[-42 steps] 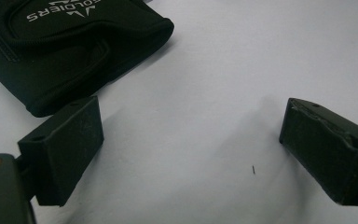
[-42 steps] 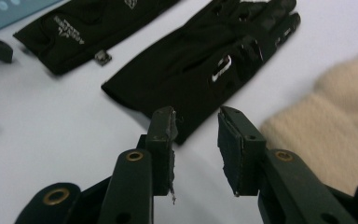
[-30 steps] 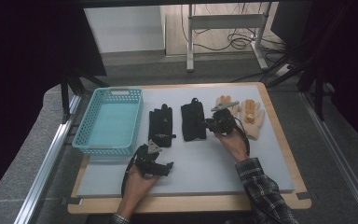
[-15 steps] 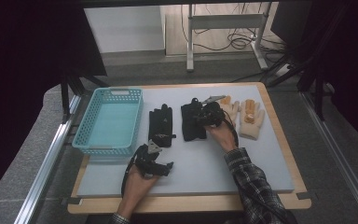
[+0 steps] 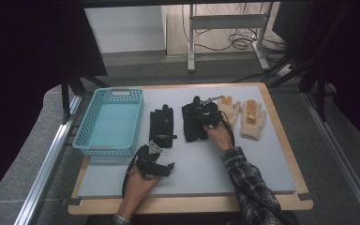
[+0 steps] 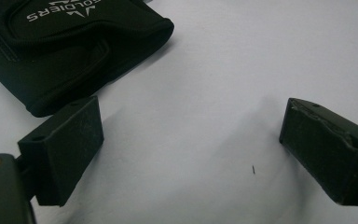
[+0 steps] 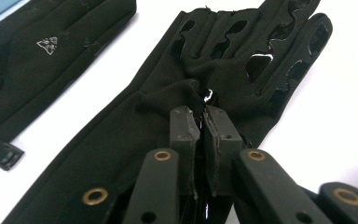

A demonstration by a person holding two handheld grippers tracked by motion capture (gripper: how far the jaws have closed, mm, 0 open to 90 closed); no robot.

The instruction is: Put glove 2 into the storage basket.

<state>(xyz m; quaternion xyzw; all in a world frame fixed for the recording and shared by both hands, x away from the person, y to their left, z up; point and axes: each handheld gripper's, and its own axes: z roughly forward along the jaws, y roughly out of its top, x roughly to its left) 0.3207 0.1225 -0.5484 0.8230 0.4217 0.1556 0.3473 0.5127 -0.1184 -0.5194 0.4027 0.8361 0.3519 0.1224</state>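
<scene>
The soft black fabric glove [image 7: 168, 93] with glossy grip patches lies flat on the pale grey mat [image 5: 262, 159], between its mate [image 5: 161, 126] and two cream knit gloves [image 5: 253, 119]; limp and light, it should bunch and lift easily from mid-palm. There the right gripper [image 7: 201, 114] has just closed, pinching a fold. The left gripper [image 6: 191, 149] rests spread beside the mate's cuff, which reads "SOLDIERS".

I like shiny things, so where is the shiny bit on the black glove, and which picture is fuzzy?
Right gripper view: small white glints sit on the glossy patches of the black glove, just beyond the right gripper that pinches its fabric. Left gripper view: the left gripper throws soft shadows on the white mat, and its near jaws look slightly blurred. High view: the surroundings are dark.
</scene>
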